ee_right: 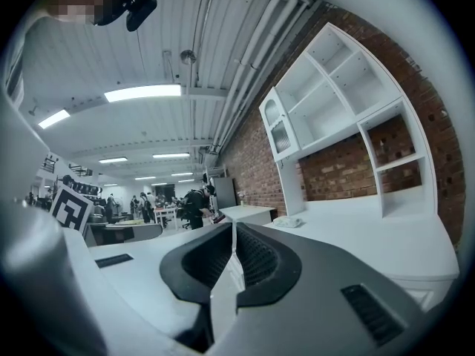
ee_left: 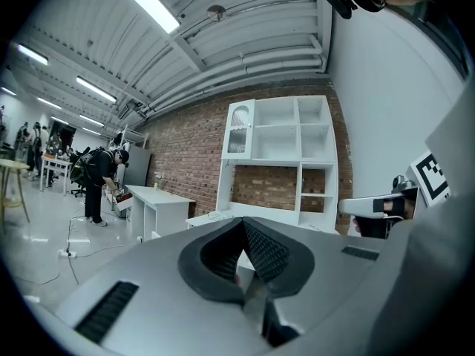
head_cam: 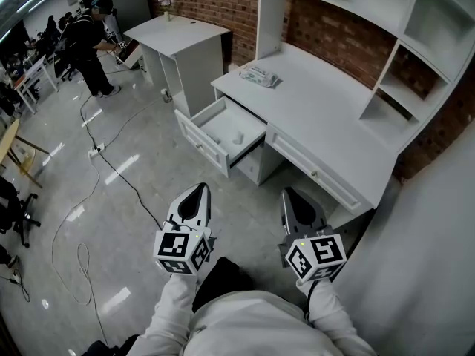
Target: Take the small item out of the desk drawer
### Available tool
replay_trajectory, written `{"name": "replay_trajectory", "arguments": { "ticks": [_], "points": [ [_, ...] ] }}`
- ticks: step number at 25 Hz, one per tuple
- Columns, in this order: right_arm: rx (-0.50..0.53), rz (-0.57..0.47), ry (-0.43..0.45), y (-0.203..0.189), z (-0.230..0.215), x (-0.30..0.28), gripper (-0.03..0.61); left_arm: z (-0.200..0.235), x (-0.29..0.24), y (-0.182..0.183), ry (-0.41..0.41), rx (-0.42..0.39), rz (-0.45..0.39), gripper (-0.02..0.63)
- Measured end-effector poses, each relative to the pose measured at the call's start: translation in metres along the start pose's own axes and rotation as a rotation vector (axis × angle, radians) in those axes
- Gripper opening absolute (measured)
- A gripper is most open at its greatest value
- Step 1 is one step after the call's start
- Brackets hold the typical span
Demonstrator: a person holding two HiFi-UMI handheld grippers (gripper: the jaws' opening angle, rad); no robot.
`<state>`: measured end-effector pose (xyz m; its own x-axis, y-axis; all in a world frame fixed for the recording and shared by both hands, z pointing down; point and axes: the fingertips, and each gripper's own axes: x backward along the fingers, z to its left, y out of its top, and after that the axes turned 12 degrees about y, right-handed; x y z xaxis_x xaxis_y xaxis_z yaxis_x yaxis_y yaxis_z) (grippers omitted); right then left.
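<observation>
A white desk (head_cam: 319, 106) stands ahead of me with its left drawer (head_cam: 199, 144) pulled open. A small white item (head_cam: 239, 136) sits on the drawer's floor near the back. My left gripper (head_cam: 200, 190) and right gripper (head_cam: 289, 193) are held side by side, level, short of the desk, and both point toward it. Neither touches the drawer. In the left gripper view the left gripper (ee_left: 243, 222) has its tips together with nothing between them. In the right gripper view the right gripper (ee_right: 234, 225) is likewise shut and empty.
A crumpled wrapper (head_cam: 260, 76) lies on the desktop's far left. A white shelf unit (head_cam: 415, 43) rises at the desk's back. A second white table (head_cam: 178, 32) stands beyond, where a person (head_cam: 93, 43) bends over. Cables (head_cam: 111, 170) trail across the glossy floor at left.
</observation>
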<state>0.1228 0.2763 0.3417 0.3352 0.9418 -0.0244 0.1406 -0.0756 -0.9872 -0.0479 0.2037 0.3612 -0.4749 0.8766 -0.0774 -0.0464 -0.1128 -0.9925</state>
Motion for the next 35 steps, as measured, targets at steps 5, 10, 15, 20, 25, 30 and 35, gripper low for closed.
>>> {"name": "replay_trajectory", "arguments": {
  "ticks": [5,10,15,20,25,30,35],
  "points": [
    [-0.006,0.011,0.002,-0.002,-0.009,-0.009,0.034,-0.001,-0.010,0.002,0.004,-0.003,-0.005,0.017],
    [-0.030,0.030,0.020,-0.008,-0.014,-0.027,0.109,0.007,-0.026,0.004,0.008,-0.010,-0.002,0.017],
    [-0.039,0.035,0.022,-0.009,-0.025,-0.053,0.150,0.015,-0.053,0.005,-0.003,-0.004,-0.005,0.017],
    [-0.048,0.041,0.031,-0.008,-0.034,-0.089,0.167,0.027,-0.087,0.008,-0.016,0.000,-0.005,0.017],
    [-0.052,0.056,0.023,-0.008,-0.048,-0.130,0.187,0.046,-0.124,0.011,-0.025,0.004,-0.007,0.017],
    [-0.072,0.079,0.014,-0.012,-0.061,-0.173,0.213,0.069,-0.161,0.010,-0.035,0.010,0.012,0.017],
    [-0.096,0.089,-0.008,-0.012,-0.074,-0.216,0.216,0.088,-0.195,0.014,-0.057,0.005,0.012,0.017]
  ]
}}
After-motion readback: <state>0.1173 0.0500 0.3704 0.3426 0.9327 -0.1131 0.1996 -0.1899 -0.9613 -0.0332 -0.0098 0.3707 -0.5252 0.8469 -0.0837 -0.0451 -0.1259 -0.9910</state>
